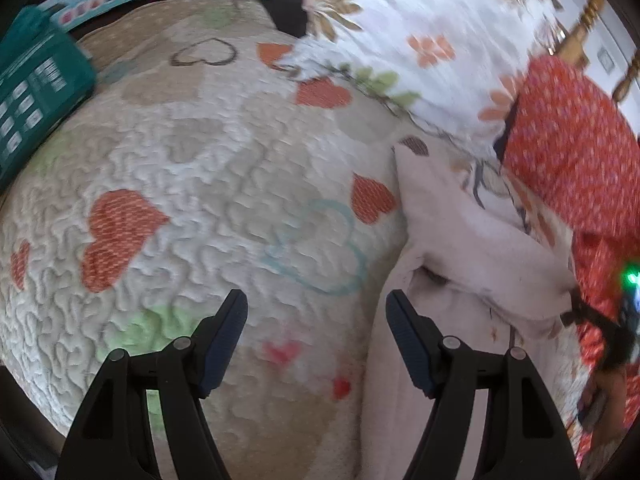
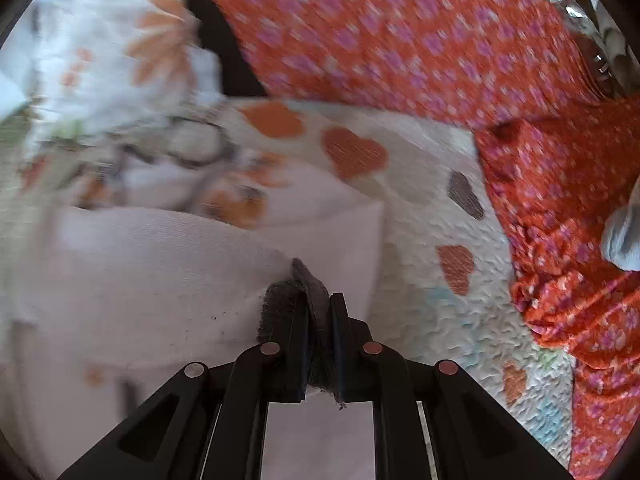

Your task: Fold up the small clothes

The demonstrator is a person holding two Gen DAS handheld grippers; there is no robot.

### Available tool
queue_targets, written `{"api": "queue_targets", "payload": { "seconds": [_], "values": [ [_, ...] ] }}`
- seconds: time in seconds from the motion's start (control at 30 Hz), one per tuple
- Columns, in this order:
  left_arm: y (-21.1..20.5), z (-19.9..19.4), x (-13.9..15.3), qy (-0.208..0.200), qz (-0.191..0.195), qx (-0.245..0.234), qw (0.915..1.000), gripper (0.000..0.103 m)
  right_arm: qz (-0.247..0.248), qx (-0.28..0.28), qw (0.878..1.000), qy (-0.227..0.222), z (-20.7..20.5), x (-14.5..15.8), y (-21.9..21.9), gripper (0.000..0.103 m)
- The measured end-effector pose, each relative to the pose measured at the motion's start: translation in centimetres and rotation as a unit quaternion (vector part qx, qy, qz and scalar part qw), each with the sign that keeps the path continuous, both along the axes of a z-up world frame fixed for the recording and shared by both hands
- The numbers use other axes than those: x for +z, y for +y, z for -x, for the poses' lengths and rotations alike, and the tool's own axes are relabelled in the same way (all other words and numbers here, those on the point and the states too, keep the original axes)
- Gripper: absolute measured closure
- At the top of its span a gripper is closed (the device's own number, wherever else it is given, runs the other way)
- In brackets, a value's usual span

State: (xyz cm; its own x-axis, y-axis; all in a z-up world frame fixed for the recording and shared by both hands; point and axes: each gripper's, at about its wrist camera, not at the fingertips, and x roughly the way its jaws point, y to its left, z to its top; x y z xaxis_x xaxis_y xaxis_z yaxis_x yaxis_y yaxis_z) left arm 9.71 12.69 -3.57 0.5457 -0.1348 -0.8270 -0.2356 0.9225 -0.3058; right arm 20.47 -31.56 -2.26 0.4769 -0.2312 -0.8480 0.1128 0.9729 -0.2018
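A small pale pink garment (image 1: 452, 264) lies on a quilted bedspread with hearts (image 1: 192, 184), at the right of the left wrist view. My left gripper (image 1: 316, 300) is open and empty, hovering over the quilt with its right finger at the garment's left edge. In the right wrist view my right gripper (image 2: 319, 300) is shut on the garment's dark grey cuff (image 2: 308, 284), with the pink cloth (image 2: 152, 264) spreading to its left. The right gripper also shows at the far right of the left wrist view (image 1: 576, 312).
A floral pillow (image 1: 400, 40) and an orange flowered cloth (image 1: 568, 140) lie behind the garment. The orange cloth (image 2: 400, 32) fills the top and right of the right wrist view. Teal boxes (image 1: 36, 92) sit at the bed's far left.
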Motion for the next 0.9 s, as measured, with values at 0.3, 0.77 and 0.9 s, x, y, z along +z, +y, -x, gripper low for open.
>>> {"api": "queue_targets", "payload": {
  "seconds": [0.3,0.77,0.9],
  "values": [
    [-2.2,-0.8,-1.1,0.017,-0.017,-0.037,0.999,0.032,0.012,-0.048,0.998,0.025,-1.3,-3.4,-3.3,0.05],
    [-4.6,1.1,-2.9,0.031,-0.004,-0.07,0.9971,0.032,-0.156,-0.054,0.985,-0.042,5.8,0.6,-6.9,0.046],
    [-7.0,1.3,-3.7,0.039,-0.041,-0.109,0.9924,0.032,-0.258,-0.017,0.966,0.01,3.1,-2.1,-4.5,0.046]
  ]
}}
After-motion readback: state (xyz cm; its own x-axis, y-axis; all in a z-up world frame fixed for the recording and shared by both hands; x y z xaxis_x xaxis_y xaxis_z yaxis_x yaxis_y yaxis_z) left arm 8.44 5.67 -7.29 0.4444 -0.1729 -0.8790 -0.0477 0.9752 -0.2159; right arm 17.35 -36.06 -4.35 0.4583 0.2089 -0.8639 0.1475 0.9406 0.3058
